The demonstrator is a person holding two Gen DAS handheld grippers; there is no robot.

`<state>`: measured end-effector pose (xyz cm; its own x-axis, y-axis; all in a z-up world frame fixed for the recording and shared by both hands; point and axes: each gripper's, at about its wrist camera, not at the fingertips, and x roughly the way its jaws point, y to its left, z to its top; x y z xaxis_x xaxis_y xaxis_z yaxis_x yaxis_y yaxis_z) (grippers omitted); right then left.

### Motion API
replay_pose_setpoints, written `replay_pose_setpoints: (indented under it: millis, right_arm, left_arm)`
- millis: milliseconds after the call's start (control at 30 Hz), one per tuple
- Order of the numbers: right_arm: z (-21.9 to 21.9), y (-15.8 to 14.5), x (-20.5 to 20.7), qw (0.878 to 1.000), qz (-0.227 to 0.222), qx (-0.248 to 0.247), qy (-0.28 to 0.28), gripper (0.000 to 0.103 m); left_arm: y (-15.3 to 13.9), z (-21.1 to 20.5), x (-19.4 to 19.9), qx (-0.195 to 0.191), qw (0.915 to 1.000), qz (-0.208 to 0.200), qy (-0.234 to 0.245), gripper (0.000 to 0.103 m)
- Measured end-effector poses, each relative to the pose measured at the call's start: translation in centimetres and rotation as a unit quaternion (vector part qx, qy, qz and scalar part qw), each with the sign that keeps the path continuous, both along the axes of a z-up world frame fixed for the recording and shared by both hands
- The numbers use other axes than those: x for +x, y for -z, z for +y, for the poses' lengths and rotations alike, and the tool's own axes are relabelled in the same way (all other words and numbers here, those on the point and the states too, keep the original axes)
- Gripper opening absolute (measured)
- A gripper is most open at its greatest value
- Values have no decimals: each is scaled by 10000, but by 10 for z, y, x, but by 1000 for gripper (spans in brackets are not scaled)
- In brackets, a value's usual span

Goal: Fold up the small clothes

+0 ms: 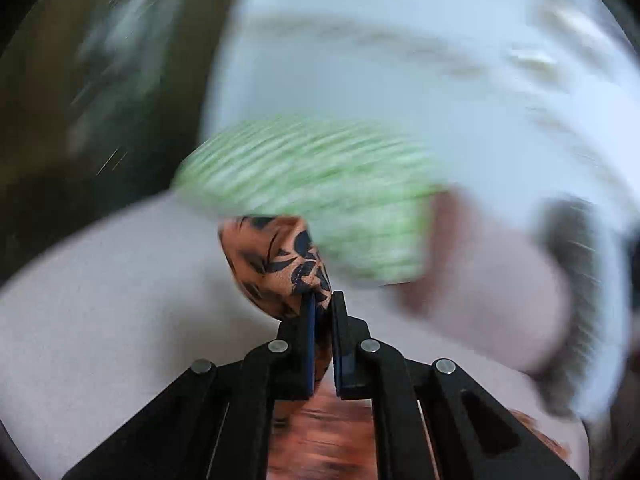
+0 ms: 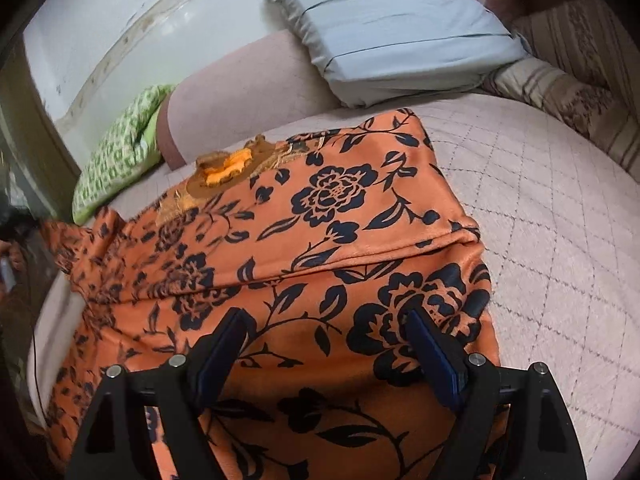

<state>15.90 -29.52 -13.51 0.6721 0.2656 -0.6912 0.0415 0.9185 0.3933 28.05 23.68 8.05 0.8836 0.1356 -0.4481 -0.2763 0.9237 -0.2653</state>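
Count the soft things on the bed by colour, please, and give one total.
Orange with black flowers: 1, the orange garment
Green and white: 1, the green cloth
Pale blue: 1, the blue pillow
Beige striped: 1, the striped cushion
Total: 4

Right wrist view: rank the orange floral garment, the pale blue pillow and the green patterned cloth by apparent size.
1. orange floral garment, though nearest the camera
2. pale blue pillow
3. green patterned cloth, partly hidden
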Motion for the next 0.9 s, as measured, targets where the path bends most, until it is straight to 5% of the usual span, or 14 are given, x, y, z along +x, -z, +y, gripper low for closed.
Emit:
replay_pose_setpoints:
  millis: [133,267,367,433,467,533,600,667,700,800,900]
  right_arm:
    - [-18,-6,-7,9985,-84,476,247,84]
    - [-43,-6,-12,9931,-112,993,615,85]
    - [-67,-2,-16,9845,-70,1437,1000,85]
    - [-83,3,-17,9758,-29,1789,1261,85]
    - [-88,6,-17,9723,-6,1916,1336,85]
    - [-96,9,-18,9662,22,2131,1454,85]
    - [-98,7,-17,9640,-14,2193,1501,86]
    - [-94,3,-15,9665,-86,2127,1434,86]
    - [-90,1,-13,9690,-121,2049,1374,86]
    - [-75,-8,-12,9799,-206,1660,1087,86]
    - [-61,-12,3,9826,-44,1696,758,87]
  left_arm:
    - [-38,-175,-26,407,9833,-552,1686,7]
    - [-1,-315,-39,410,9609,-243,2727,7]
    - [57,-393,-33,611,9479,303,3111,16]
    - [112,-438,-20,1017,9244,1225,3467,62]
    - [150,-454,-8,1225,8999,2026,3662,68]
    - [182,-451,-2,1234,8741,2845,3740,44]
    - [172,-429,-16,896,8797,2703,3808,45]
    - [140,-394,-30,801,9000,2070,3752,58]
    - [123,-373,-39,867,9129,1745,3586,72]
    - [98,-299,-54,1154,9519,1038,2641,86]
    - [119,-225,-39,1517,9628,1477,1677,86]
